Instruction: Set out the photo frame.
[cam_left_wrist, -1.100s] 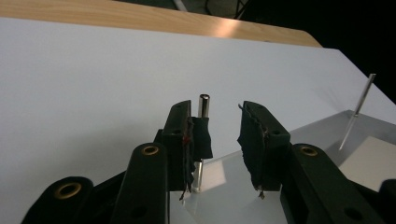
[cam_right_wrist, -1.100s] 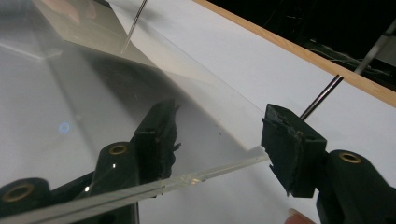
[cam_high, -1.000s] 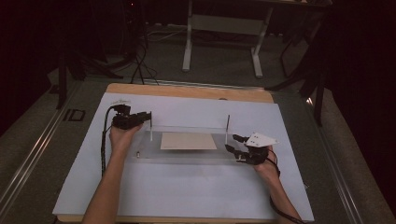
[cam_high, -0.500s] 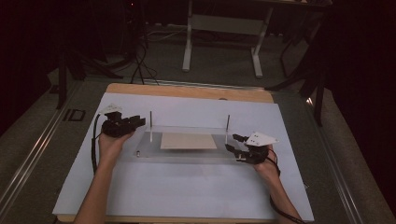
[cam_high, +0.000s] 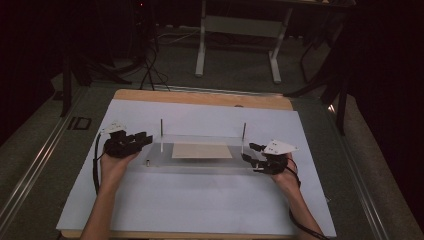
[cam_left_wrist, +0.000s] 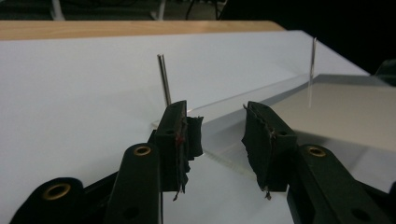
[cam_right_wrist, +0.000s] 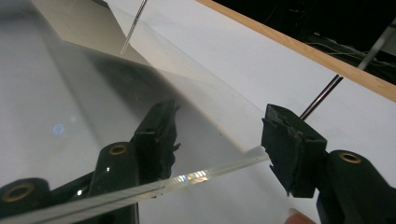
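Black and frayed at the pads, the jaws of my left tool (cam_left_wrist: 219, 142) stand apart with nothing between them, aimed at the near left corner of the clear acrylic plate (cam_left_wrist: 261, 105), which lies just ahead of the tips and untouched. A second ago my left hand (cam_high: 116, 165) held this tool higher up the surface, close by the left pin; since then it has drawn back toward me and out to the left, so in the high view the left tool (cam_high: 131, 144) now sits just beside the plate's left end. My right tool (cam_right_wrist: 219, 144) has not moved: its jaws are spread wide, one on each side of the plate's right edge (cam_right_wrist: 187, 179), without closing on it. In the high view the right tool (cam_high: 255, 157) rests at the plate's right end, my right hand (cam_high: 284, 172) behind it. The acrylic plate (cam_high: 200, 161) lies flat across the middle of the white sheet (cam_high: 200, 205) covering the surface, between my two tools. A tan card (cam_high: 201, 150) lies at the plate's centre, and two thin metal pins stand upright along its far side, the left pin (cam_high: 161, 134) and the right pin (cam_high: 243, 137).
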